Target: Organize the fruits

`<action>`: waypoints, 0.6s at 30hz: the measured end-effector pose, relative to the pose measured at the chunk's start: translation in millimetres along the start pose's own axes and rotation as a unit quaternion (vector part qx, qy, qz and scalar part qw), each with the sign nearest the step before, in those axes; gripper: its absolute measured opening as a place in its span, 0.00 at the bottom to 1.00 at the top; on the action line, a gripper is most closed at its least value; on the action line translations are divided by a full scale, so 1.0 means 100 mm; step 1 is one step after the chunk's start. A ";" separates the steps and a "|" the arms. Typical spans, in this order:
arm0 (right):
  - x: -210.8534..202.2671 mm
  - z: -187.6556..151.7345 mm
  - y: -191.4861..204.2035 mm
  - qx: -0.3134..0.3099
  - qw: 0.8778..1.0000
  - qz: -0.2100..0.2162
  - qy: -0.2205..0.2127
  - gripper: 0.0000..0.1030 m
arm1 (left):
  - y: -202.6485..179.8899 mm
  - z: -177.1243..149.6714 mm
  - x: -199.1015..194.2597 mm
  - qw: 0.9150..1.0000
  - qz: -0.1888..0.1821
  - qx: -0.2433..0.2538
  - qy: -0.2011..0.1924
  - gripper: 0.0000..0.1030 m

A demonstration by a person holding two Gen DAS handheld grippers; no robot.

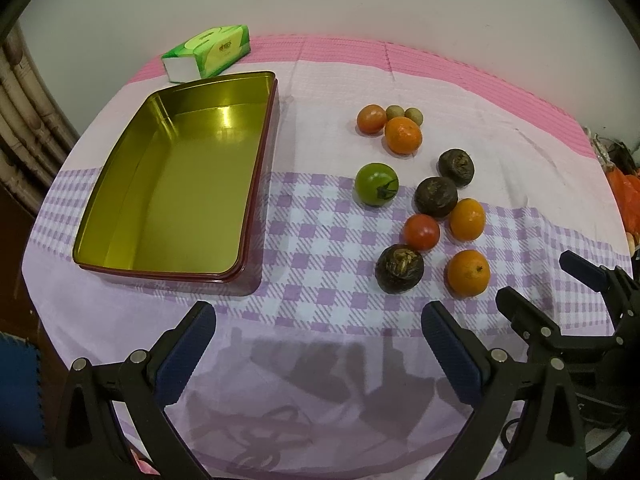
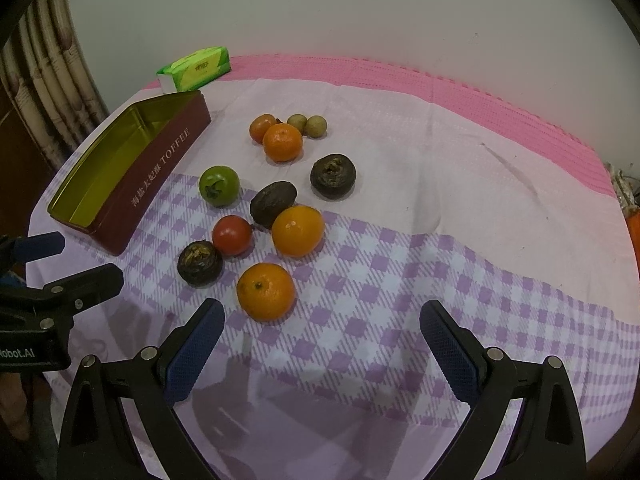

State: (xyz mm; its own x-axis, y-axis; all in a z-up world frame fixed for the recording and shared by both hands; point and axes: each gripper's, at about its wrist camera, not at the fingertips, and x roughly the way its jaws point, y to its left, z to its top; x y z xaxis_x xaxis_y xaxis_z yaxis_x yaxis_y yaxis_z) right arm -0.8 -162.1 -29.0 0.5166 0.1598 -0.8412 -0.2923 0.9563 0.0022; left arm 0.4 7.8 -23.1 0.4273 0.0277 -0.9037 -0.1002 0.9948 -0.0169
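Observation:
An empty gold-lined maroon tin (image 1: 176, 184) lies on the left of the table; it also shows in the right wrist view (image 2: 132, 176). Right of it lie loose fruits: three oranges, the nearest (image 2: 266, 291) (image 1: 468, 273), a green tomato (image 1: 376, 184) (image 2: 219, 185), a red tomato (image 1: 421, 232) (image 2: 232, 235), an orange-red tomato (image 1: 371, 119), three dark wrinkled fruits, one nearest (image 1: 399, 269) (image 2: 199, 263), and two small brown longans (image 1: 404, 114). My left gripper (image 1: 318, 332) is open and empty over the table's front. My right gripper (image 2: 322, 330) is open and empty, just short of the nearest orange.
A green tissue pack (image 1: 208, 52) lies behind the tin by the wall. A pink and purple checked cloth (image 2: 400, 272) covers the table. The right gripper shows at the right edge of the left wrist view (image 1: 560, 292). Bamboo furniture (image 1: 20, 112) stands at left.

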 end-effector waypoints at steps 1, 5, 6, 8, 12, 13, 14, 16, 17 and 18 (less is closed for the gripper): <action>0.00 0.00 0.01 -0.001 1.000 0.000 0.000 0.95 | 0.00 0.00 0.00 1.000 0.001 0.001 0.000 0.99; 0.02 -0.01 0.02 -0.002 1.000 0.001 0.002 0.95 | 0.01 -0.01 0.00 1.000 0.001 -0.001 -0.001 0.99; 0.02 -0.01 0.01 -0.001 1.000 0.001 0.002 0.95 | 0.01 -0.01 0.00 1.000 0.001 -0.001 -0.001 0.99; 0.02 -0.01 0.01 -0.001 1.000 0.001 0.003 0.95 | 0.01 -0.01 0.00 1.000 0.003 0.000 -0.001 0.99; 0.03 -0.02 0.01 -0.001 1.000 0.001 0.005 0.95 | 0.01 -0.01 0.00 1.000 0.003 0.000 0.000 0.99; 0.03 -0.02 0.01 0.000 1.000 0.000 0.005 0.95 | 0.01 -0.01 0.00 1.000 0.003 0.000 0.000 0.99; 0.03 -0.02 0.00 0.001 1.000 0.000 0.006 0.95 | 0.01 -0.01 0.00 1.000 0.004 0.000 0.000 0.99; 0.03 -0.02 -0.01 0.003 1.000 -0.001 0.006 0.95 | 0.01 -0.01 0.00 1.000 0.004 0.001 0.000 0.99; 0.03 -0.02 -0.02 0.005 1.000 -0.002 0.005 0.95 | 0.01 -0.01 0.01 1.000 0.004 0.002 0.001 0.99; 0.03 -0.02 -0.03 0.007 1.000 -0.002 0.006 0.95 | 0.01 -0.01 0.01 1.000 0.003 0.002 0.002 0.99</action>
State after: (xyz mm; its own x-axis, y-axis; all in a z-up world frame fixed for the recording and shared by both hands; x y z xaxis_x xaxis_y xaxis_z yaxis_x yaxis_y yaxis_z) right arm 0.3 -165.1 -32.7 0.5084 0.1535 -0.8473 -0.2794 0.9601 0.0062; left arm -0.2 8.3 -24.2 0.4239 0.0337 -0.9051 -0.0985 0.9951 -0.0091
